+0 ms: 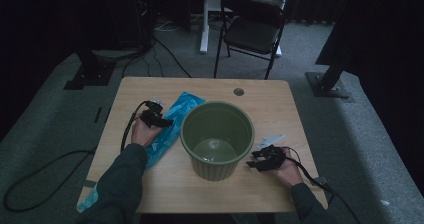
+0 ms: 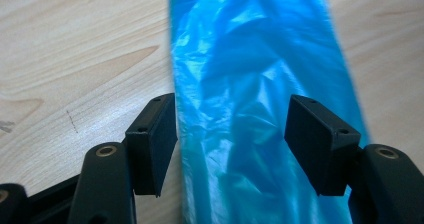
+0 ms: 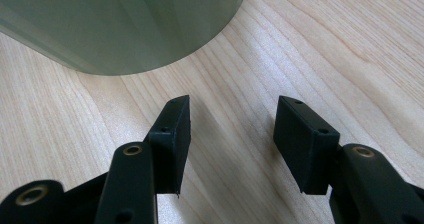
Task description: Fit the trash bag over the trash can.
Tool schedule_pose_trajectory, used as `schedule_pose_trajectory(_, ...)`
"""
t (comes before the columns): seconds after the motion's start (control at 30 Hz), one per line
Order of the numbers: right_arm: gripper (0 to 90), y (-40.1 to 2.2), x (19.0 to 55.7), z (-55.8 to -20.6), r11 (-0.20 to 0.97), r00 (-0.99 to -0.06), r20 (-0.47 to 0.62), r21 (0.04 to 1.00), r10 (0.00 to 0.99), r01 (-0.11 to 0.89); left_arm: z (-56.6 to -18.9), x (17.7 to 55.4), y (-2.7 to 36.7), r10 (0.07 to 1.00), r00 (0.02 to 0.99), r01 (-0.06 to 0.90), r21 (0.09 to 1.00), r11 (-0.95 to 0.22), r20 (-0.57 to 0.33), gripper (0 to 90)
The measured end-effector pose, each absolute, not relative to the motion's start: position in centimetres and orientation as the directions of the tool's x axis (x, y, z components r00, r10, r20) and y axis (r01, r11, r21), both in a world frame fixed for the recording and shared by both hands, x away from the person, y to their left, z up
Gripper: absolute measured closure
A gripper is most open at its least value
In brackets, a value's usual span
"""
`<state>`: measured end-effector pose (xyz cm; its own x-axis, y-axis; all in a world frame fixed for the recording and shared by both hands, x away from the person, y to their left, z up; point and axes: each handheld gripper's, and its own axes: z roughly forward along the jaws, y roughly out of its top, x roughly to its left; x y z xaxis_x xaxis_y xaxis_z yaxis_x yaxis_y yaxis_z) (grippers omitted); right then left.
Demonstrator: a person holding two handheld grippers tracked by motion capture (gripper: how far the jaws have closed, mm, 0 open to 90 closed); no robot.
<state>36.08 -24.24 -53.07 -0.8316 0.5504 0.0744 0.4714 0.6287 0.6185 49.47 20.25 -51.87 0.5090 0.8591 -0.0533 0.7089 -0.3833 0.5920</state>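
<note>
Wooden table point(image 1: 150, 189), grey carpet point(image 1: 360, 129) beyond

The thin blue plastic bag point(image 2: 260, 84) looks glossy and crinkled; the light wooden surface point(image 3: 310, 49) is smooth, grainy, matt; the round olive-green plastic bucket point(image 1: 217, 134) has a faint sheen.

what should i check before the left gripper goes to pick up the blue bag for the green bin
1. Left gripper open: ok, jaws wide apart.
2. Blue bag between its jaws: ok, it lies flat on the table and the pads do not press on it.
3. Green bin upright, mouth free: ok.
4. Bin empty: ok, bare bottom shows.
5. Right gripper open, holding nothing: ok, beside the bin's base.
6. Which end of the bag opens: cannot tell.
</note>
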Motion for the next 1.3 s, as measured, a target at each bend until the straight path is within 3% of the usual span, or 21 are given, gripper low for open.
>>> schedule_pose_trajectory(0.23,48.5,-24.3,36.1,-53.1,0.627,-0.832,0.078,0.619,0.550,0.473,-52.6,50.0,20.4,0.884,0.467,0.724,0.578,-0.375,-0.012,37.5)
schedule_pose_trajectory(0.5,48.1,-24.3,36.1,-53.1,0.626,-0.831,0.079,0.620,0.551,0.474,-52.8,50.2,20.9,0.904,0.427,0.726,0.592,-0.351,0.011,30.2)
schedule_pose_trajectory(0.8,48.0,-24.3,36.1,-53.1,0.625,-0.830,0.081,0.619,0.552,0.475,-52.6,49.8,19.9,0.866,0.499,0.708,0.571,-0.416,0.011,30.9)
schedule_pose_trajectory(0.93,47.9,-24.3,36.1,-53.1,0.626,-0.830,0.079,0.619,0.552,0.475,-52.4,49.3,19.1,0.833,0.553,0.684,0.564,-0.462,0.011,46.8)
schedule_pose_trajectory(0.97,47.8,-24.3,36.0,-53.1,0.626,-0.830,0.077,0.619,0.552,0.474,-52.2,49.1,18.8,0.818,0.575,0.675,0.558,-0.482,0.010,46.8)
schedule_pose_trajectory(1.0,47.8,-24.3,36.0,-53.1,0.626,-0.830,0.077,0.619,0.552,0.474,-52.2,49.1,18.8,0.818,0.575,0.675,0.558,-0.482,0.010,56.2)
schedule_pose_trajectory(1.03,47.8,-24.2,36.0,-53.1,0.627,-0.830,0.077,0.618,0.552,0.474,-52.1,48.8,18.5,0.804,0.594,0.668,0.551,-0.499,0.008,56.2)
schedule_pose_trajectory(1.17,47.8,-24.3,36.0,-53.1,0.628,-0.831,0.077,0.618,0.551,0.473,-52.0,48.2,18.2,0.763,0.646,0.647,0.539,-0.539,-0.012,81.5)
schedule_pose_trajectory(1.3,47.8,-24.3,36.0,-53.1,0.627,-0.832,0.079,0.619,0.549,0.473,-51.7,47.7,18.4,0.733,0.679,0.639,0.531,-0.557,-0.049,88.1)
